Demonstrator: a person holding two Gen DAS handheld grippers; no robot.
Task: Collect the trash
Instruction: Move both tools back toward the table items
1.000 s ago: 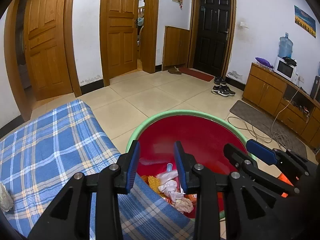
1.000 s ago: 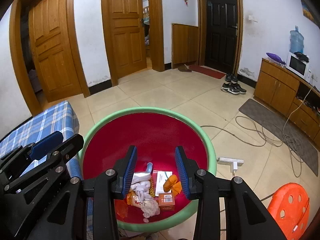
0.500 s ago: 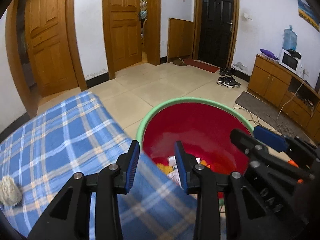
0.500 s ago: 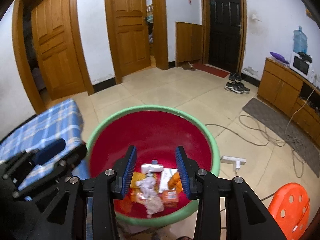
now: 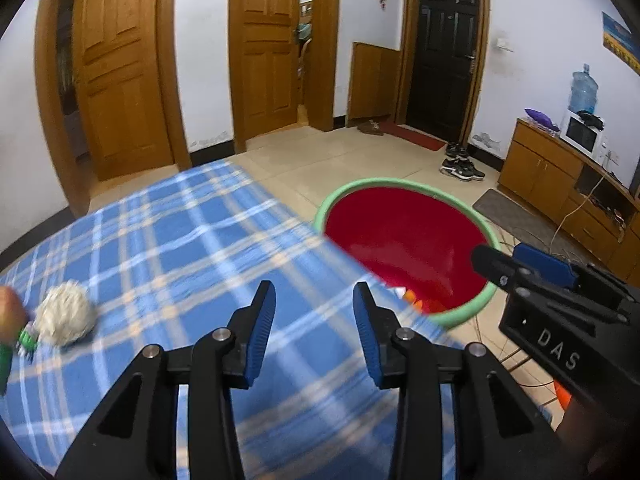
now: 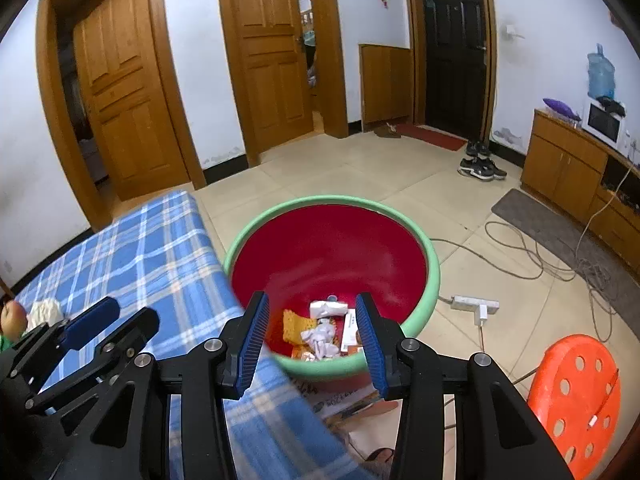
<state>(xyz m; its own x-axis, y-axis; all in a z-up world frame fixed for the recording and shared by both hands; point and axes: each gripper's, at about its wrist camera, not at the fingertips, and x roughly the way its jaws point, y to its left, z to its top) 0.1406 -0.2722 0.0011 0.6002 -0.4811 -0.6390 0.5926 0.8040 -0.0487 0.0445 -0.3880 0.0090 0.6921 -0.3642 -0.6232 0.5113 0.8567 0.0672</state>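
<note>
Nearest you, your left gripper hangs over the blue plaid cloth, its jaws apart with nothing between them; they have just been opening a little wider, which suits a reach for the next piece. Your right gripper is likewise parted and empty, its jaws also having just spread, and it sits above the near rim of the red basin, likely because that hand has finished at the bin. Below it, inside the basin, lies the gathered trash: crumpled white tissue, a yellow-orange wrapper and a small carton, piled at the near side of the bowl. On the cloth to your far left rests a crumpled white wad, which looks like the next thing to collect, touching or just beside a reddish round thing cut by the frame edge; I cannot tell what that is. The basin stands on the floor against the cloth's corner, handy for drops from either hand. Beyond it lie a power strip and loose cable, an orange stool to the right, and the wooden doors farthest off.
</note>
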